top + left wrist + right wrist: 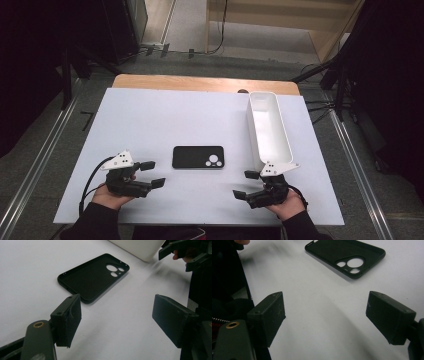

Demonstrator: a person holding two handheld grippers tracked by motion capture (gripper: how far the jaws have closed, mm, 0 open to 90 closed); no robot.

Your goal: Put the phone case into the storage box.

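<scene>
Phone case (198,157), black and lying open side up, sits flat near the middle of the frame on the white tabletop (150,120), camera cutouts toward its right end. At lower left the left tool (152,173) rests with jaws spread and nothing between them, pointing toward the case. At lower right the right tool (245,184) faces it, jaws likewise spread and bare. A long white tray (270,130) lies at the right, well apart from the case

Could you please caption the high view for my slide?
Two open grippers flank a black phone case beside a white bin.
</scene>
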